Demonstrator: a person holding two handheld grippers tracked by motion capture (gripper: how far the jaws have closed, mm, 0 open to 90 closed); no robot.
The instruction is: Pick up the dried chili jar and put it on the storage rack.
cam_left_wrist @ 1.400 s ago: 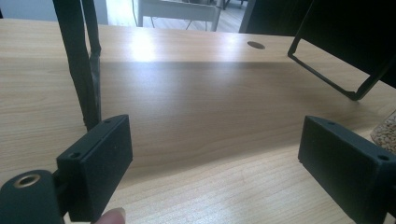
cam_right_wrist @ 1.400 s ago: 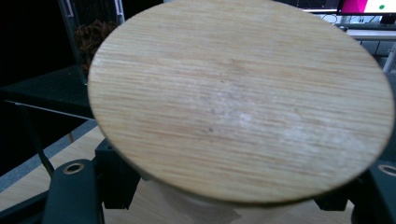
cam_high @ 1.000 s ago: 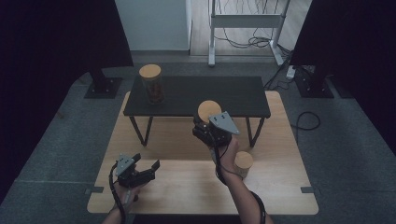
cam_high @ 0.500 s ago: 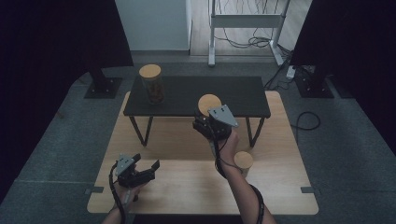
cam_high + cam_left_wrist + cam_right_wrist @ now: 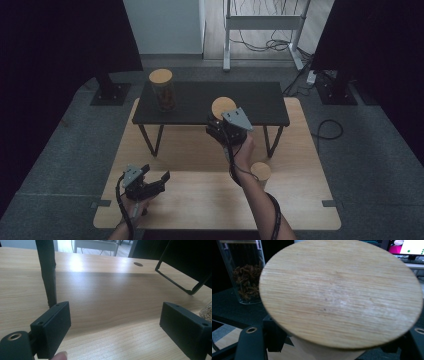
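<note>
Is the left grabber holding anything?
No, in the left gripper view the left gripper has its jaws wide apart with only the bare wooden table between them.

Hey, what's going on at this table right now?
A person works with a gripper in each hand. The right gripper is shut on a jar with a wooden lid, held up by the front edge of the black shelf. Another jar stands on the shelf's left end, and a third jar sits on the wooden table. The left gripper rests low over the table, jaws open and empty.
</note>
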